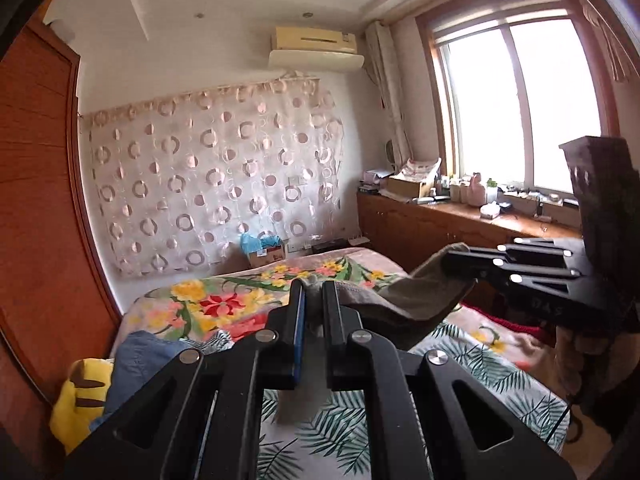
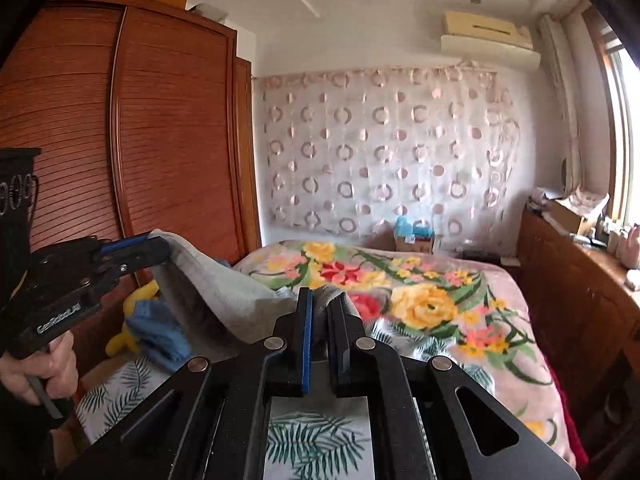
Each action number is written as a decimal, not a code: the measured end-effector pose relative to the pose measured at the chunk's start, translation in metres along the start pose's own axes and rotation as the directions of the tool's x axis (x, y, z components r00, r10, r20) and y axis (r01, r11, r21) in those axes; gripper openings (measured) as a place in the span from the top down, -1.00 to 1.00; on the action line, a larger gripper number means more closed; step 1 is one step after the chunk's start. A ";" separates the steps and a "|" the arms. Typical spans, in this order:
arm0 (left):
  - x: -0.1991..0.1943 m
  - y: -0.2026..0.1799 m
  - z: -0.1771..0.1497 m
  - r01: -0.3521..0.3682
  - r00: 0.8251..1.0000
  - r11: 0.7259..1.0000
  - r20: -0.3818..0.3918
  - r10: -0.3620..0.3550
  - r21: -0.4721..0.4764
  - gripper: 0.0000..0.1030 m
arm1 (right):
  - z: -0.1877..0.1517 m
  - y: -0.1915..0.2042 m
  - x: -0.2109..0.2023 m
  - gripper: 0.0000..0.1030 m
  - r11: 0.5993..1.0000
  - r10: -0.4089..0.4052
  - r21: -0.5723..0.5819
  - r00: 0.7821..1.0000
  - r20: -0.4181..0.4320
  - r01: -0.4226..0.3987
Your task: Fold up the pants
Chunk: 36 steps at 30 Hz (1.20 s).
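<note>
Above the bed (image 2: 440, 280), the left tool (image 1: 314, 300) and right tool (image 2: 326, 312) each pinch the grey pants (image 2: 208, 292) tight. No fold is made yet.

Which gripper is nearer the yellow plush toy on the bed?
Left. The left gripper, shut on the grey pants, is raised on the side of the bed where the yellow plush toy lies. The right gripper, also shut on the pants, is toward the window side.
</note>
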<state>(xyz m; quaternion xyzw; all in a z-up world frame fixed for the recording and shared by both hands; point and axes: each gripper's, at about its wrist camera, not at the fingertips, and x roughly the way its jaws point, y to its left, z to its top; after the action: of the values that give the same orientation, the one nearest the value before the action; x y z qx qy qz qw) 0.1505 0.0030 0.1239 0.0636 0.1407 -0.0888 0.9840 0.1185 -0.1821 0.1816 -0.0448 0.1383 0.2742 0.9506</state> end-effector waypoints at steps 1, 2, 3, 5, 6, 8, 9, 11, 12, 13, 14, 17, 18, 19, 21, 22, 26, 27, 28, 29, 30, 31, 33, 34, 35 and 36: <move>0.000 -0.001 -0.006 0.002 1.000 1.000 -0.014 -0.002 0.007 0.83 | -0.008 0.004 0.002 0.89 1.000 -0.001 0.000 1.000 -0.008 0.001; -0.001 -0.001 -0.015 0.003 0.999 1.000 -0.033 -0.003 0.011 0.83 | -0.014 0.005 0.003 0.89 1.000 0.001 0.001 1.000 -0.024 -0.001; -0.001 -0.001 -0.027 0.007 0.998 1.000 -0.057 -0.006 0.010 0.83 | -0.025 0.006 0.004 0.89 1.000 0.004 0.003 0.999 -0.041 -0.004; 0.001 -0.003 -0.051 0.019 0.994 1.000 -0.108 -0.018 0.006 0.83 | -0.044 0.006 0.010 0.89 1.000 0.014 0.013 0.996 -0.092 -0.012; 0.000 -0.005 -0.065 0.026 0.991 1.000 -0.134 -0.025 0.003 0.83 | -0.052 0.006 0.015 0.89 1.000 0.020 0.018 0.993 -0.117 -0.018; -0.001 -0.013 -0.090 0.041 0.983 0.999 -0.181 -0.041 -0.006 0.83 | -0.077 0.011 0.020 0.89 0.999 0.037 0.030 0.984 -0.172 -0.032; 0.000 -0.014 -0.106 0.048 0.977 0.999 -0.209 -0.050 -0.016 0.83 | -0.087 0.013 0.022 0.89 0.999 0.044 0.036 0.980 -0.195 -0.038; -0.001 -0.020 -0.126 0.066 0.966 0.997 -0.248 -0.073 -0.036 0.83 | -0.111 0.020 0.026 0.89 0.997 0.063 0.053 0.969 -0.239 -0.052; -0.004 -0.022 -0.136 0.070 0.962 0.996 -0.262 -0.080 -0.047 0.83 | -0.117 0.022 0.027 0.89 0.997 0.069 0.060 0.965 -0.255 -0.055; -0.005 -0.025 -0.141 0.071 0.959 0.996 -0.270 -0.083 -0.055 0.83 | -0.124 0.025 0.029 0.89 0.996 0.069 0.064 0.960 -0.271 -0.054; -0.007 -0.027 -0.147 0.071 0.957 0.995 -0.277 -0.087 -0.068 0.83 | -0.131 0.028 0.029 0.89 0.996 0.073 0.068 0.956 -0.285 -0.056; -0.016 -0.030 -0.165 0.080 0.949 0.989 -0.294 -0.113 -0.122 0.83 | -0.144 0.033 0.027 0.89 0.993 0.099 0.097 0.945 -0.311 -0.072; -0.019 -0.031 -0.169 0.078 0.949 0.989 -0.295 -0.112 -0.124 0.83 | -0.147 0.033 0.026 0.89 0.992 0.106 0.101 0.942 -0.317 -0.078; -0.023 -0.032 -0.174 0.072 0.949 0.989 -0.297 -0.107 -0.127 0.83 | -0.150 0.037 0.023 0.89 0.992 0.110 0.102 0.941 -0.320 -0.081; -0.029 -0.036 -0.183 0.067 0.946 0.988 -0.305 -0.107 -0.137 0.83 | -0.156 0.030 0.015 0.89 0.991 0.113 0.103 0.938 -0.328 -0.083; -0.029 -0.038 -0.185 0.068 0.945 0.988 -0.309 -0.109 -0.141 0.83 | -0.157 0.031 0.013 0.89 0.991 0.115 0.103 0.937 -0.331 -0.086; -0.034 -0.036 -0.200 0.068 0.938 0.985 -0.328 -0.117 -0.158 0.83 | -0.171 0.039 -0.001 0.89 0.990 0.122 0.110 0.932 -0.342 -0.090; -0.036 -0.037 -0.204 0.069 0.935 0.984 -0.333 -0.121 -0.164 0.83 | -0.174 0.039 -0.001 0.89 0.989 0.127 0.116 0.931 -0.344 -0.092; -0.038 -0.036 -0.207 0.067 0.934 0.984 -0.336 -0.120 -0.166 0.83 | -0.175 0.040 -0.004 0.89 0.987 0.136 0.125 0.929 -0.343 -0.099; -0.039 -0.036 -0.210 0.065 0.933 0.984 -0.339 -0.120 -0.167 0.83 | -0.176 0.037 -0.002 0.89 0.986 0.141 0.132 0.928 -0.344 -0.101; -0.039 -0.036 -0.212 0.065 0.931 0.983 -0.343 -0.122 -0.172 0.83 | -0.179 0.034 0.002 0.88 0.985 0.143 0.136 0.927 -0.346 -0.102; -0.039 -0.035 -0.215 0.065 0.929 0.982 -0.348 -0.124 -0.177 0.83 | -0.182 0.034 0.001 0.88 0.985 0.144 0.139 0.927 -0.348 -0.100; -0.039 -0.035 -0.220 0.065 0.924 0.980 -0.359 -0.130 -0.187 0.83 | -0.184 0.032 0.000 0.88 0.985 0.141 0.146 0.924 -0.356 -0.094; -0.038 -0.035 -0.222 0.066 0.922 0.980 -0.364 -0.132 -0.190 0.83 | -0.188 0.031 0.001 0.88 0.985 0.139 0.151 0.922 -0.361 -0.090; -0.037 -0.036 -0.224 0.068 0.919 0.979 -0.370 -0.136 -0.191 0.83 | -0.190 0.029 0.002 0.88 0.984 0.139 0.156 0.919 -0.369 -0.086; -0.037 -0.037 -0.226 0.070 0.916 0.979 -0.376 -0.138 -0.190 0.83 | -0.195 0.028 0.004 0.89 0.984 0.138 0.157 0.917 -0.374 -0.084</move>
<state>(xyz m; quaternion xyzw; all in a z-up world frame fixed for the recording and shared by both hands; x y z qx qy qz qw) 0.0484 0.0064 -0.0844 -0.0133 0.3426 -0.1144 0.9324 0.0606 -0.1878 -0.0065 -0.0238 0.3423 0.3033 0.8890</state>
